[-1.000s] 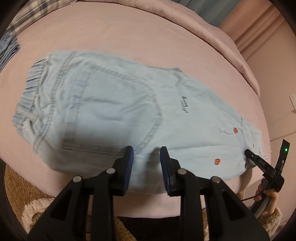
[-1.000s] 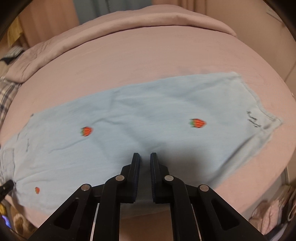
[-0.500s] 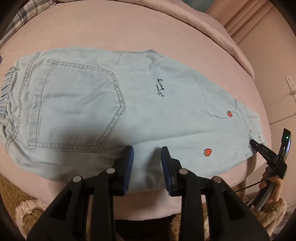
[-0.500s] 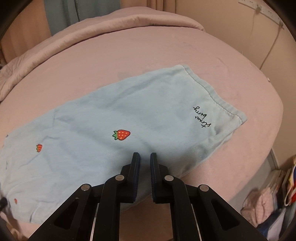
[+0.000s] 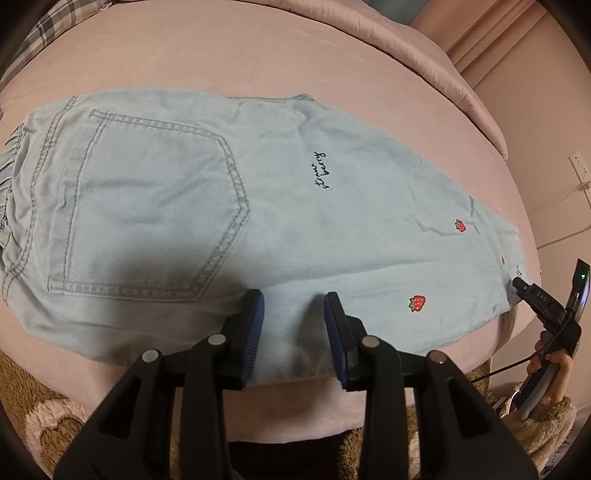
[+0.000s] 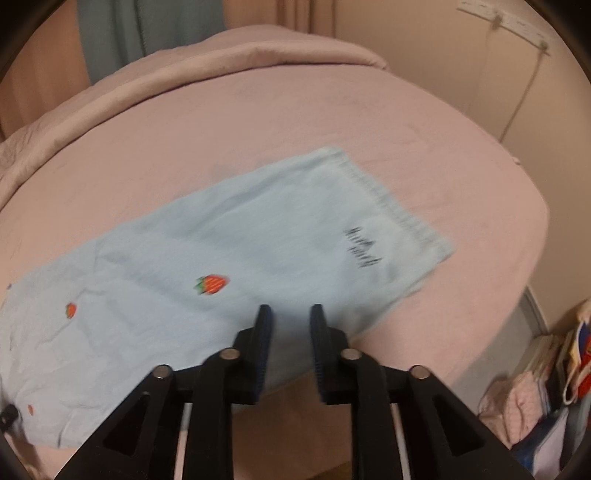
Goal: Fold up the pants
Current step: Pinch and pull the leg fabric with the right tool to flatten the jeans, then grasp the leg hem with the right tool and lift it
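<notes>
Light blue denim pants (image 5: 258,206) lie flat on the pink bed (image 5: 258,48), waistband at the left, back pocket up, red strawberries on the leg. My left gripper (image 5: 293,301) hovers over their near edge below the pocket; its jaws are opening and nothing is pinched. In the right wrist view, the leg (image 6: 258,236) ends in a stitched hem (image 6: 391,206). My right gripper (image 6: 290,314) hangs over the near edge close to that hem, jaws opening, with only cloth behind the gap. That right gripper (image 5: 543,301), held by a hand (image 5: 557,373), also shows at the leg end.
A pink duvet (image 6: 221,62) is rolled along the far side of the bed. Plaid cloth (image 5: 48,26) lies at the far left corner. A fluffy brown rug (image 5: 44,428) covers the floor below. Bags and books (image 6: 546,373) pile up by the wall on the right.
My right gripper slid along the leg toward the hem and its shut jaws parted. The left gripper moved right along the pants, then held still, its jaws slightly wider.
</notes>
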`<state>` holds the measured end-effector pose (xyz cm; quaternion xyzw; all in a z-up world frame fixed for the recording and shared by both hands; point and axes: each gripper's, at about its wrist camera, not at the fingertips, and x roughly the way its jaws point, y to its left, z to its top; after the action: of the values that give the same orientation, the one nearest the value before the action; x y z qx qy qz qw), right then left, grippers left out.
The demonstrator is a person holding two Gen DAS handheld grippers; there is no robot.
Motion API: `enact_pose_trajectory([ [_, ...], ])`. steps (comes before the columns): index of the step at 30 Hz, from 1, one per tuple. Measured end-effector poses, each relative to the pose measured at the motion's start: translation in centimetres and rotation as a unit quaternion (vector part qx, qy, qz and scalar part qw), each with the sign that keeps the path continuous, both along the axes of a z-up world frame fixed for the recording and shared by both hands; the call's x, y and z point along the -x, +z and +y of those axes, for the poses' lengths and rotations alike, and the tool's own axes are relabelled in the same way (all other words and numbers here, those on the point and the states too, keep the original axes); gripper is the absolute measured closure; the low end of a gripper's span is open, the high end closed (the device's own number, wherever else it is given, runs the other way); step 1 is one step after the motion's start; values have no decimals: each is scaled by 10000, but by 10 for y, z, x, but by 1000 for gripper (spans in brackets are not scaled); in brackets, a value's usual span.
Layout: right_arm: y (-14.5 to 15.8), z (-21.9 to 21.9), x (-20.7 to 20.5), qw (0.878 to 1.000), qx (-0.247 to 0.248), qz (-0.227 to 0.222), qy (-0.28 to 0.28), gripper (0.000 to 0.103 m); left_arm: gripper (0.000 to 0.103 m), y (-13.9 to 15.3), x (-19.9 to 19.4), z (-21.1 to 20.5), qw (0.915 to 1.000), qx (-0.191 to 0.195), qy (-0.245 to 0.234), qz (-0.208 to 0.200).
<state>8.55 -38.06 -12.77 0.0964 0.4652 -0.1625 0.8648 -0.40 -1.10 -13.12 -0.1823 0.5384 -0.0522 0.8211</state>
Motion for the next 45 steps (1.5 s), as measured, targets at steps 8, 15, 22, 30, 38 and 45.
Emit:
enact_pose_trajectory([
  [8,-9,-38,1,9981,21,206,-582,51,64,1,0,-4,9999,-100,-70,-9],
  [15,-19,-47,1,9979,-318,40,-570,63,60,0,-3,-7,9998,-135,-110,-5],
  [22,2,-62,17,9931,-798,-501,-695,93,59,0,-3,-7,9998,-128,-125,8],
  [30,-14,-57,17,9967,-317,-225,-719,94,57,-1,-4,-8,9998,-128,-138,16],
  [38,-20,-69,17,9963,-269,-64,-816,94,57,-1,-5,-9,9998,-121,-127,16],
  [45,-12,-89,22,9940,-535,-253,-925,89,56,-2,-4,-10,9998,-143,-127,12],
])
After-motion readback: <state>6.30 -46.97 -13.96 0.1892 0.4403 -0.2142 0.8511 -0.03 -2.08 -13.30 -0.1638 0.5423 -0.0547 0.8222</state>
